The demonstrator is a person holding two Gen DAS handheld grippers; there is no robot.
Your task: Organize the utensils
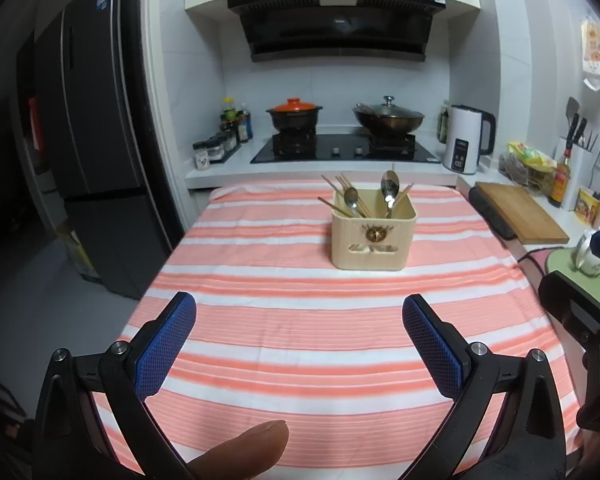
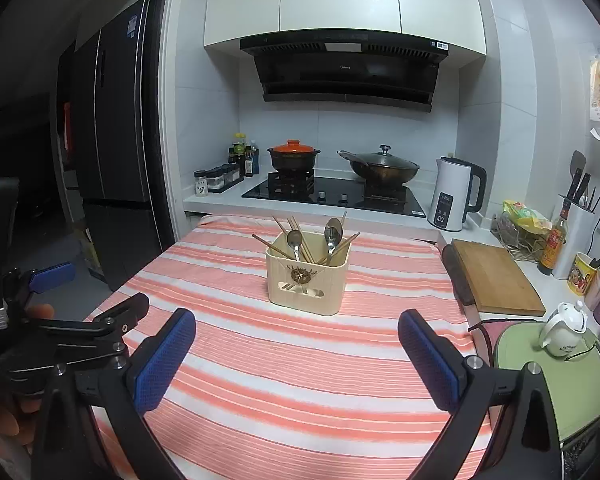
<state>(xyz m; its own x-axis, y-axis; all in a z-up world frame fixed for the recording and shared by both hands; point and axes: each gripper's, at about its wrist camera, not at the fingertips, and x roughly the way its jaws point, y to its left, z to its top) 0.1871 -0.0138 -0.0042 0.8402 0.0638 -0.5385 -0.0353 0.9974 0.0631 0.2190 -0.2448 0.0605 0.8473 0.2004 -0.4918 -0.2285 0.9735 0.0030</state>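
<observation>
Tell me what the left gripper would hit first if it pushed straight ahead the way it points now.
Probably the cream utensil holder. The open left gripper points over bare striped tablecloth toward it, with nothing between. If it travels low, it may brush the cloth first; depth is unclear.

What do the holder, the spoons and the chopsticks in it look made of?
Holder: likely matte cream plastic, with ribbed walls and moulded cut-outs. Spoons: polished metal, with bright glints on the bowls. Chopsticks: brown, dull, probably wood or bamboo.

Right gripper (image 2: 296, 344) held wide apart above striped tablecloth (image 2: 300, 360), cream utensil holder (image 2: 306, 284) stood ahead, filled with spoons (image 2: 333, 236) and chopsticks (image 2: 300, 240)
</observation>
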